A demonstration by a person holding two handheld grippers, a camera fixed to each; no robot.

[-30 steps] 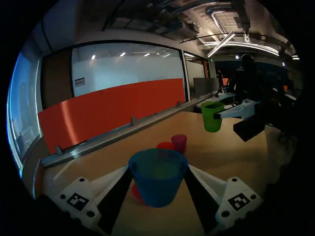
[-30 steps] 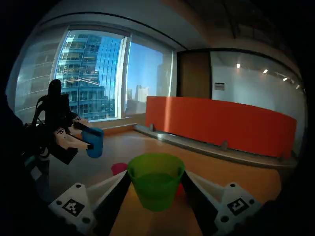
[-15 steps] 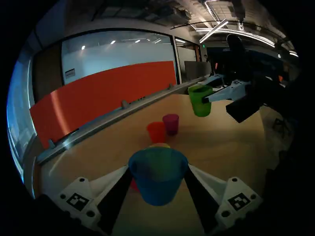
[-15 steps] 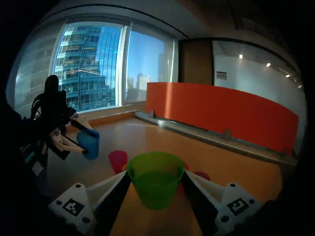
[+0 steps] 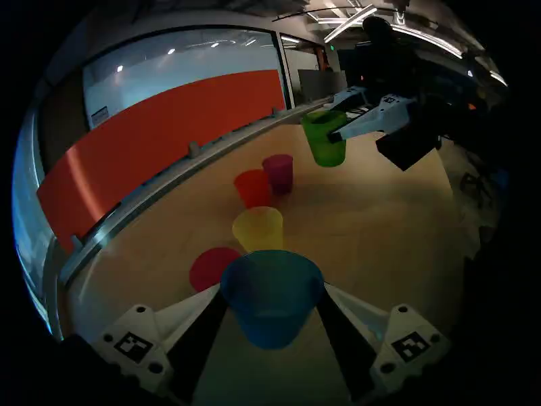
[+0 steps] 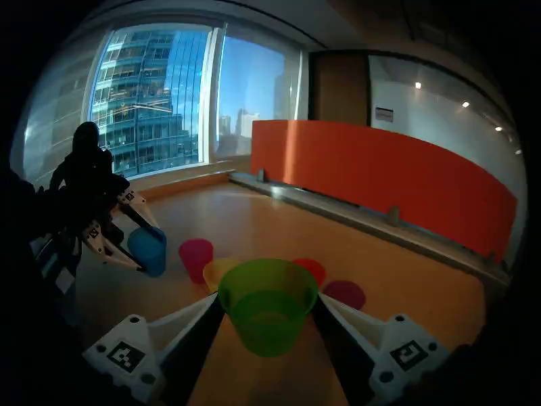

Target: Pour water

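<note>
As I bring both hands lower over the table [image 5: 379,223], my left gripper [image 5: 272,298] has its two fingers pinching the blue cup [image 5: 272,318] by its sides, upright and right in front of the lens. My right gripper [image 6: 267,304] pinches the green cup [image 6: 267,325] the same way, also level. (I cannot tell whether either one carries water, though the green one looks darker in its lower half.)

A second ago the left gripper view showed just two small cups peeping out behind the blue rim. Now the view has tipped downward and four stand in plain sight on the table. A pink cup [image 5: 211,265] sits just beyond the blue one, then a yellow cup [image 5: 258,229]. Past those, a red cup [image 5: 252,187] and a magenta cup [image 5: 278,173] stand close together. Farther still, the green cup hangs in the air beyond the magenta one and apart from it, with the orange panel [image 5: 169,128] behind.

I read this as the carry ending and the lining-up beginning. No pour has started, since both held cups are upright. Next I must settle on a receiver and bring one rim over it before tilting. Tilting too early would spill onto the wood.
</note>
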